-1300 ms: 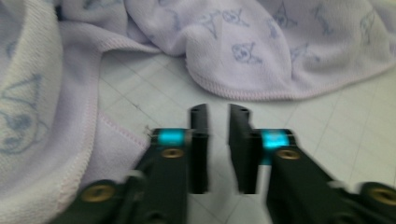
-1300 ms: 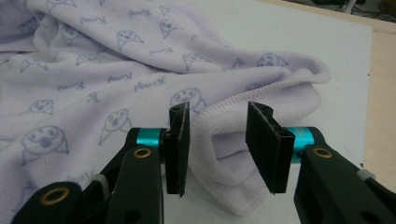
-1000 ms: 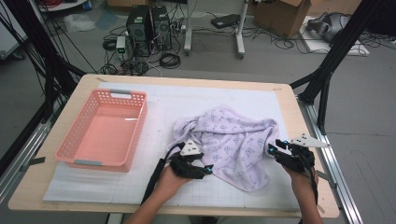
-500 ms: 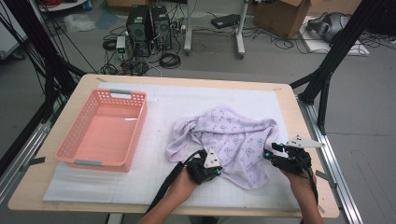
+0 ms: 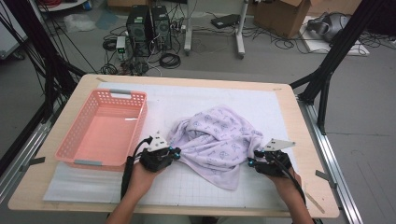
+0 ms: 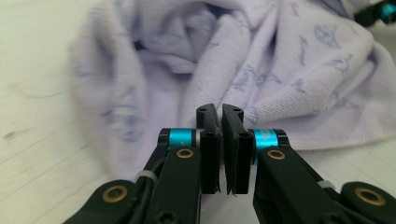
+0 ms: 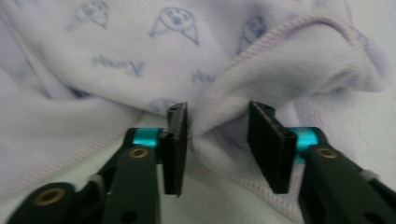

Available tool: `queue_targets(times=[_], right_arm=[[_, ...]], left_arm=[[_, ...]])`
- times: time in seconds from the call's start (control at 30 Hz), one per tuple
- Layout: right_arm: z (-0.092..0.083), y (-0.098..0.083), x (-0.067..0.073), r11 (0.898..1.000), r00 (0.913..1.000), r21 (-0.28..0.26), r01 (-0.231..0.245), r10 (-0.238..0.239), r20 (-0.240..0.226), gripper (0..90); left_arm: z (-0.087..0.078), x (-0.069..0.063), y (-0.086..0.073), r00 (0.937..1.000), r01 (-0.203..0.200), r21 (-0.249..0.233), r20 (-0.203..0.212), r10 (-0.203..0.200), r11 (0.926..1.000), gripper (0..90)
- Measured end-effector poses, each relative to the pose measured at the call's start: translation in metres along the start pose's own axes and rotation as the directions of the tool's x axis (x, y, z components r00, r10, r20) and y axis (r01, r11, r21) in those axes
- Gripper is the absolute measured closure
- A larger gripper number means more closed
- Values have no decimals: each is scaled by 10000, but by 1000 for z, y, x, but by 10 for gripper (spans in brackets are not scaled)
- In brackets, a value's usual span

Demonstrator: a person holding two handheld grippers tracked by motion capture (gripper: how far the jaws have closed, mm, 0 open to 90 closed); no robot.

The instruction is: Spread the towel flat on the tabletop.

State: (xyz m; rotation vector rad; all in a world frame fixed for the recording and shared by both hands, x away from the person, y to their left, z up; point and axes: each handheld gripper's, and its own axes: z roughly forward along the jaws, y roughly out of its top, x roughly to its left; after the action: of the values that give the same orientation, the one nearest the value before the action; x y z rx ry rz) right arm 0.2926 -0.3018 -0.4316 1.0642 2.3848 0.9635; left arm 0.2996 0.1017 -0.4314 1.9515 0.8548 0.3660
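Lilac cloth (image 5: 219, 140), printed with small blue animal faces, is seen from the high view lying crumpled on the white mat (image 5: 187, 186) of the bench (image 5: 46, 186), right of an empty pink basket (image 5: 105, 128); the left claw (image 5: 176, 152) is set at its left edge and the right claw (image 5: 252, 161) at its right edge, so spreading or folding is judged barely begun. In the left gripper view, the left claw (image 6: 220, 140) is seen shut with only a sliver between the jaws, and whether cloth (image 6: 261, 70) is pinched cannot be told. In the right gripper view, the right claw (image 7: 218, 149) has just been closing, half-wide, around a hemmed fold (image 7: 224, 121) not yet pressed.
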Motion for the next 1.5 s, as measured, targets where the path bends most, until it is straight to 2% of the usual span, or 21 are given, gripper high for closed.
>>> queue_targets(times=[0.03,0.07,0.13,0.23,0.3,0.37,0.47,0.53,0.57,0.63,0.73,0.83,0.87,1.0,1.07,1.13,1.23,1.27,1.3,1.37,1.5], right_arm=[[1,1,1,10000,10000,72,17,-17,85,697],[1,1,1,9999,9999,121,57,-59,139,820],[-3,1,0,9996,9989,14,283,-284,373,849],[-14,0,-10,9979,9962,-583,-288,335,810,851],[-25,-4,-23,9910,9864,-1040,-843,978,1323,851],[-35,-10,-36,9793,9674,-1434,-1428,1688,1889,850],[-43,-17,-53,9613,9405,-1854,-2040,2451,2356,848],[-43,-18,-59,9535,9315,-1957,-2294,2733,2400,830],[-42,-18,-60,9525,9314,-1869,-2404,2806,2321,775],[-41,-16,-59,9503,9286,-1890,-2474,2882,2338,620],[-47,-11,-56,9398,9361,-2426,-2408,2909,1978,532],[-50,2,-50,9334,9500,-2942,-2053,2624,1695,442],[-46,7,-48,9374,9571,-2873,-1970,2473,1508,422],[-7,29,-40,9764,9872,-1807,-1186,1355,842,344],[15,39,-36,9878,9924,-1208,-988,1067,613,314],[33,44,-34,9891,9925,-853,-1204,1216,89,301],[53,44,-30,9952,9942,97,-971,974,-459,410],[54,43,-30,9952,9935,167,-962,970,-592,489],[50,43,-29,9956,9934,167,-925,934,-673,635],[45,41,-26,9962,9941,324,-809,830,-705,714],[27,29,-18,9968,9875,686,-417,516,-1492,755]], left_arm=[[-1,3,0,10000,77,-2,-54,-77,10000,855],[-1,4,-1,9998,159,-36,-76,-159,9999,855],[-1,5,-3,9998,176,24,-96,-176,9998,854],[1,4,-5,9998,153,105,-113,-152,9998,853],[2,3,-5,9999,126,145,-102,-125,9998,853],[3,1,-6,9999,118,149,-25,-118,9998,853],[7,-4,-4,9999,-3,87,156,1,10000,851],[10,-9,-2,9998,-167,70,129,166,9998,833],[11,-11,-2,9998,-204,43,48,204,9998,787],[11,-11,0,10000,-36,-27,57,37,10000,615],[6,-7,2,9991,92,-386,-405,-108,9992,463],[1,0,3,9966,370,-662,-712,-417,9971,417],[1,2,2,9961,454,-687,-722,-504,9966,413],[3,4,0,9955,557,-477,-743,-592,9973,409],[5,5,-1,9957,524,-371,-744,-551,9979,408],[6,5,-2,9954,572,-323,-748,-595,9978,407],[7,6,-3,9952,636,-280,-731,-655,9976,406],[8,6,-3,9953,619,-285,-727,-638,9977,406],[8,6,-3,9954,625,-289,-714,-644,9976,406],[8,6,-3,9957,578,-270,-705,-596,9980,407],[8,6,-3,9949,618,-363,-776,-645,9974,408]])
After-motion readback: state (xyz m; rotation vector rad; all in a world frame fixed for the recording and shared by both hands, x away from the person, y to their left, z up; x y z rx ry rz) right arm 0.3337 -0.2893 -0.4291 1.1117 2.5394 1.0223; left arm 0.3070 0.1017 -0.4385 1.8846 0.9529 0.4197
